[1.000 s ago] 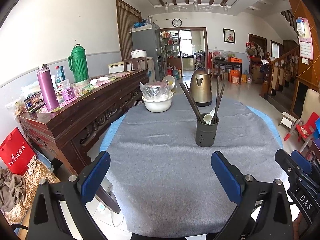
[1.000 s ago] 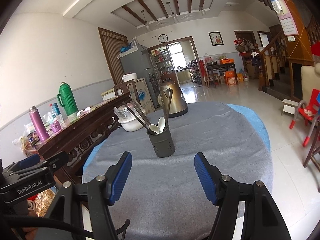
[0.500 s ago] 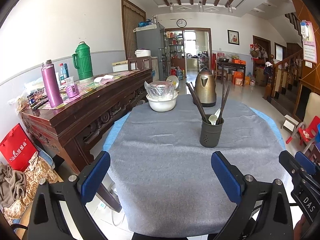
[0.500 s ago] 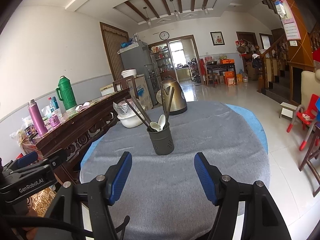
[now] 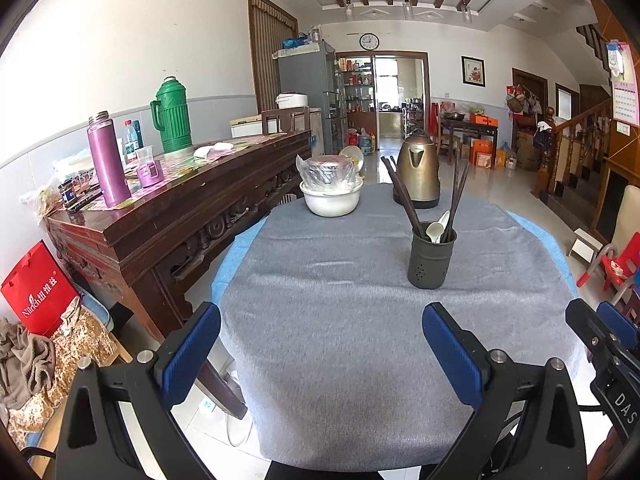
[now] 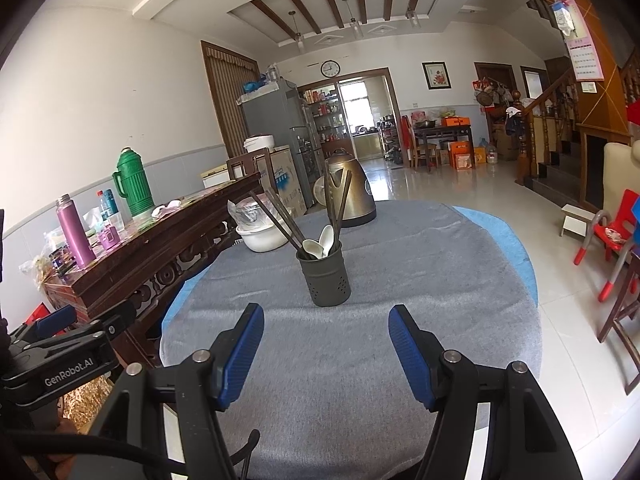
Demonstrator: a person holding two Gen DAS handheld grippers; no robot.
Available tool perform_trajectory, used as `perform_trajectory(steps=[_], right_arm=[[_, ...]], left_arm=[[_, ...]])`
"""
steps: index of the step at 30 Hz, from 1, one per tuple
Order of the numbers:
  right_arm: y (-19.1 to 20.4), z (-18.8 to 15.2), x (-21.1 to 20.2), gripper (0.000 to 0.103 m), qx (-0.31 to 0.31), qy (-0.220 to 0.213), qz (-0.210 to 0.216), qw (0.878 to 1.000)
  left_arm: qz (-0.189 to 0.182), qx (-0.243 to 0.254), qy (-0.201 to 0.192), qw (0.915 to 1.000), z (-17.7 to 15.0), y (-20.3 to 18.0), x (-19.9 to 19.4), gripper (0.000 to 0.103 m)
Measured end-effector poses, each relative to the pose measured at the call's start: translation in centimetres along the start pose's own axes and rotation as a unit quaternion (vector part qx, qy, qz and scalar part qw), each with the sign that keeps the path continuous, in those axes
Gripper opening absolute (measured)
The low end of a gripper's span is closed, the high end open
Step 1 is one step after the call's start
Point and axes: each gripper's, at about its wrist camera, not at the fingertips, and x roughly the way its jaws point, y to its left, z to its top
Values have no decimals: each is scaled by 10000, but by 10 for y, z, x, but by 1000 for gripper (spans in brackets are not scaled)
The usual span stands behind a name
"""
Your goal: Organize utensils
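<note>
The left hand-held gripper [image 5: 320, 344] is held low over the near edge of the worktop [image 5: 340, 320], its blue ribbed fingers [image 5: 192, 354] spread wide with nothing between them. The right hand-held gripper [image 6: 326, 350] is beside it in the same pose, also spread wide and empty, pointing toward the utensil holder [image 6: 325, 276].

The utensil holder stands upright near the middle of the worktop, well apart from both grippers. It is a dark grey cylinder with small holes near its bottom. The dark chopsticks [image 5: 404, 196] stand in it with their long axis up, some leaning left and some nearly vertical. Two white spoons [image 6: 320, 242] rest inside with their bowls up.

The worktop has a grey felt-like cloth. Behind the holder are a bronze metal kettle [image 5: 418, 172] and a white bowl [image 5: 331, 200] with plastic wrap.
</note>
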Motion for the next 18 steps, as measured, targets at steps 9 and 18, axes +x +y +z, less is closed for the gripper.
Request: perform_trajectory(steps=[9,18], right_arm=[[1,-1,1,68,26,33,3,10000],[0,-4,4,68,40,78,13,10000]], left_arm=[[-17,22,41,10000,-2,0,1,101],[-10,-3,88,10000,-4,2,4,101]])
